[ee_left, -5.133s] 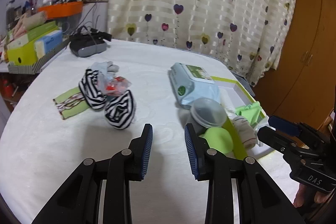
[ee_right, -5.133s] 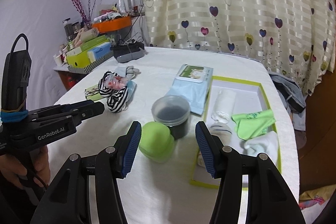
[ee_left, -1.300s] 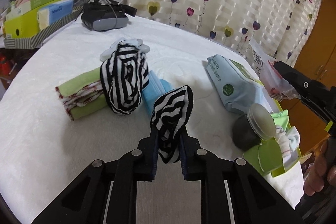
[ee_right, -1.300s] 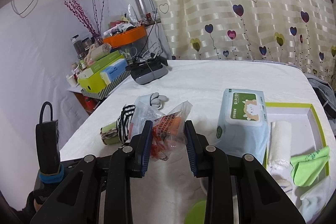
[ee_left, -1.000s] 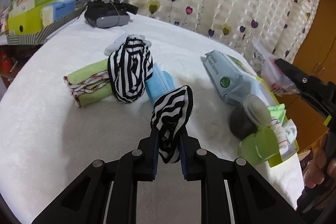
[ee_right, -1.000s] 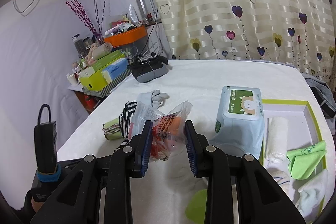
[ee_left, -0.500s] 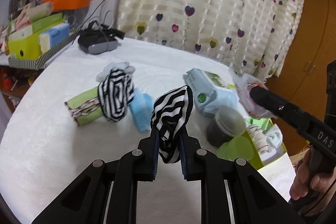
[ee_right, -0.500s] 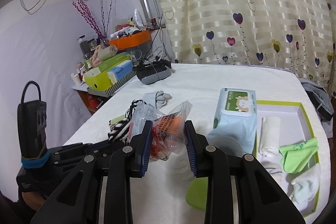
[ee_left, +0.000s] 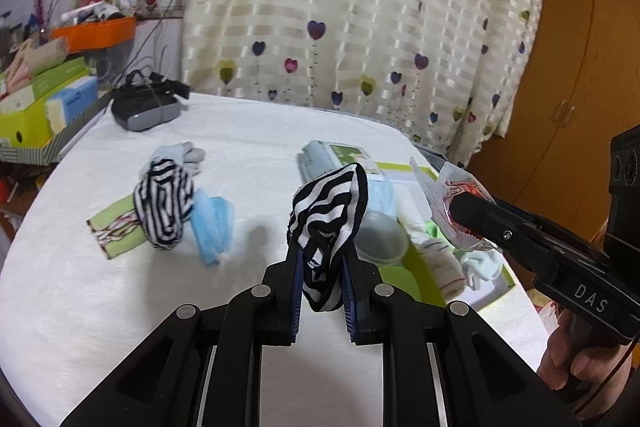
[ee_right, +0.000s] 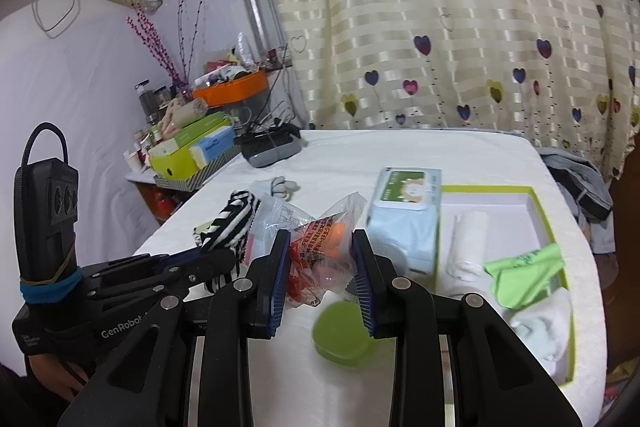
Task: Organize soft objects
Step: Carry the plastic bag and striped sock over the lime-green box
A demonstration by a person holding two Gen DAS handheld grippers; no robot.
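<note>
My left gripper (ee_left: 322,259) is shut on a black-and-white striped sock (ee_left: 328,215) and holds it above the white table (ee_left: 120,307). Its striped twin (ee_left: 162,205) lies on the table at the left, next to a blue mask (ee_left: 214,223), a green cloth (ee_left: 116,235) and a grey glove (ee_left: 184,153). My right gripper (ee_right: 320,267) is shut on a clear plastic snack bag (ee_right: 320,239) with red print and holds it in the air; the bag also shows in the left wrist view (ee_left: 452,195). The left gripper with its sock shows in the right wrist view (ee_right: 224,223).
A green-rimmed white tray (ee_right: 532,195) at the right holds a rolled white sock (ee_right: 468,239), a green cloth (ee_right: 524,275) and white socks (ee_right: 548,327). A pack of wet wipes (ee_right: 408,215), a grey lidded jar (ee_left: 380,235) and a green lid (ee_right: 344,335) stand left of the tray. A VR headset (ee_left: 146,107) lies far back.
My left gripper has lifted the striped sock and carried it right, toward the tray. My right gripper has risen slightly with the snack bag.
</note>
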